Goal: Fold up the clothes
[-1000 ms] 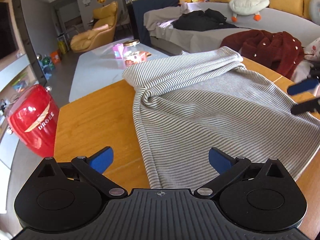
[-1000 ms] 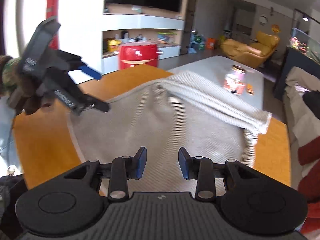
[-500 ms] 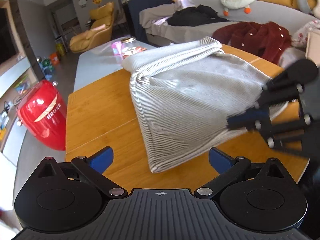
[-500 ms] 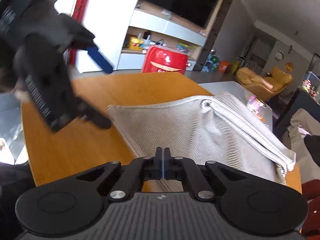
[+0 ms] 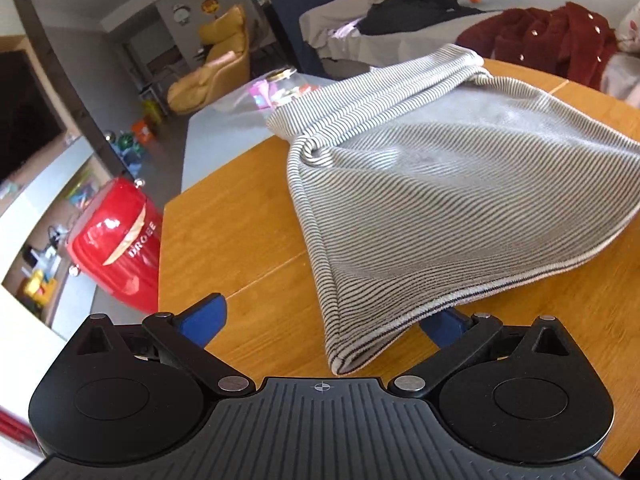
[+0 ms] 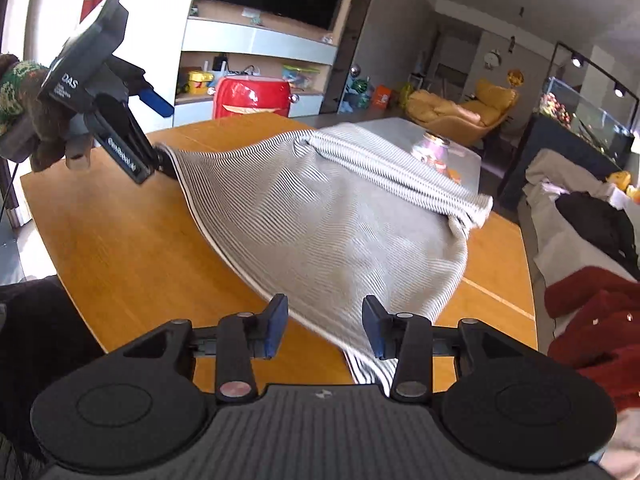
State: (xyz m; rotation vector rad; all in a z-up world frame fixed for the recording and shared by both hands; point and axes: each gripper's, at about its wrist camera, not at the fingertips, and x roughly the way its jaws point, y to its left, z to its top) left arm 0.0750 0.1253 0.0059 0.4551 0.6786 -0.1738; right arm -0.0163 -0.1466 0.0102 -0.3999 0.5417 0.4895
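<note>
**Both grippers at the near hem of the striped garment**

Left gripper (image 5: 324, 320): jaws spread wide. The near corner of the striped garment (image 5: 440, 200) droops between them; its hem lies over the right-hand blue pad, neither pad pressing on it. Released. In the right wrist view this gripper (image 6: 160, 136) sits at the garment's far corner, upper blue finger clear above the cloth; the lower finger is hidden at the cloth's edge.

Right gripper (image 6: 324, 328): jaws opening, blue pads apart, the garment's hem lying between and below them. Pads not pinching. Released.

Wooden table (image 5: 232, 220): orange-brown, a seam line running across it. It carries the garment, which spreads over most of the top.

Garment: grey-and-white fine stripes, a darker line along the pale hem. Far edge bunched into a thick roll of folds (image 5: 380, 84); the rest slopes down toward the grippers, lifted a little at the near corner, with shadow under it.

Containers: red rounded canister (image 5: 116, 240) with white lettering, standing off the table's left edge, closed, contents not visible. A glass jar (image 6: 436, 152) with a lid on the grey table behind the garment; pinkish contents, too blurred to name.

Dark red coat (image 5: 552, 44) on the sofa beyond.
</note>
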